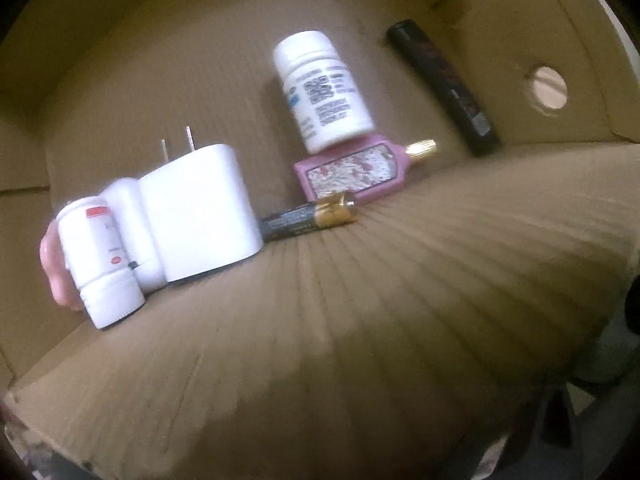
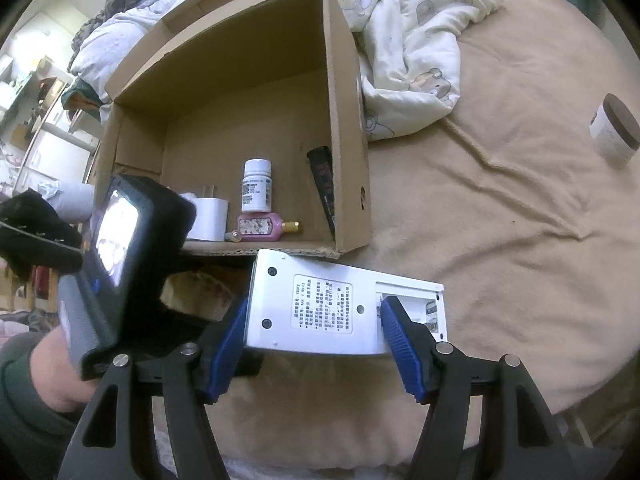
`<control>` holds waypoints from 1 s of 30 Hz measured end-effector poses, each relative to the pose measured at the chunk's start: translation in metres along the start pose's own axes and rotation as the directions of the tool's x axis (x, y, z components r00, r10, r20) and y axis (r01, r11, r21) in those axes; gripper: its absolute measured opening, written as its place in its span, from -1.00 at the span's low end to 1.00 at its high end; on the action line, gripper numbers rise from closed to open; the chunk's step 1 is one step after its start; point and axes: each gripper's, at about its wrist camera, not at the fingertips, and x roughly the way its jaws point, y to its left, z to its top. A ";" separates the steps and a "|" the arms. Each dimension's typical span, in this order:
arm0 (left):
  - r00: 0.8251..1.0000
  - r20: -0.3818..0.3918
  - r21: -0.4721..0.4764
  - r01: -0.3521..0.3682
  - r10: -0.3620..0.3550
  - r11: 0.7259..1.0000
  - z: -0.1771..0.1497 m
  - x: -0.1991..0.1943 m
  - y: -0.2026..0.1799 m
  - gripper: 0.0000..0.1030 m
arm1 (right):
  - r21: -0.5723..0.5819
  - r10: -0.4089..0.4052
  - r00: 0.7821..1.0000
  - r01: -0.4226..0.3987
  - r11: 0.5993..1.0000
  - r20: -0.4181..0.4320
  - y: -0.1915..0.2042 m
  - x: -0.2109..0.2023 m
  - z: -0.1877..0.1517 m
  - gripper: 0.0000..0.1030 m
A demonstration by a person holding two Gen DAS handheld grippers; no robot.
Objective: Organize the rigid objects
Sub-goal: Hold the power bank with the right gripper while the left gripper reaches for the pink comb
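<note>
right tool (image 2: 312, 334) clamps the white device (image 2: 336, 308) between 2 blue pads (image 2: 394, 336) — left tool's state can't be told.

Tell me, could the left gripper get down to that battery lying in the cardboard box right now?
Probably yes. The box is open on top and the left gripper looks straight down into it. The battery lies bare at the near wall; only the white charger crowds one end. The left gripper's own fingers are out of view.

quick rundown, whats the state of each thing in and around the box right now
cardboard box: open, on its side
white pill bottle: capped
battery: lying flat
wall charger: unplugged, prongs out
black tube: lying against the box wall
white device: clamped in the right gripper
</note>
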 end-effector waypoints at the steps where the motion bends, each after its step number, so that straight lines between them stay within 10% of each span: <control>1: 1.000 0.002 0.008 -0.001 0.001 1.000 -0.001 -0.001 -0.001 0.83 | -0.001 0.000 1.000 0.000 1.000 -0.001 0.000 0.001 0.000 0.36; 5: 0.999 -0.022 -0.010 0.037 -0.037 0.999 -0.027 -0.008 0.008 0.77 | -0.003 0.001 1.000 -0.001 1.000 -0.002 0.000 0.001 0.000 0.36; 12: 0.993 -0.069 -0.059 0.091 -0.095 0.994 -0.077 -0.030 0.023 -0.08 | -0.014 0.004 1.000 -0.004 1.000 0.000 0.002 0.000 0.000 0.36; 17: 0.994 -0.063 -0.073 0.081 -0.086 0.994 -0.094 -0.027 0.034 0.04 | -0.023 0.001 1.000 -0.001 1.000 0.005 0.006 -0.002 -0.001 0.36; 20: 0.998 -0.031 -0.035 0.058 -0.059 0.998 -0.097 -0.042 0.048 0.65 | -0.027 -0.006 1.000 0.006 1.000 0.003 0.007 -0.002 -0.003 0.36; 30: 0.997 -0.035 0.354 -0.059 0.076 0.933 -0.057 -0.039 0.018 0.86 | -0.027 -0.012 1.000 0.012 1.000 -0.006 0.005 0.002 0.000 0.36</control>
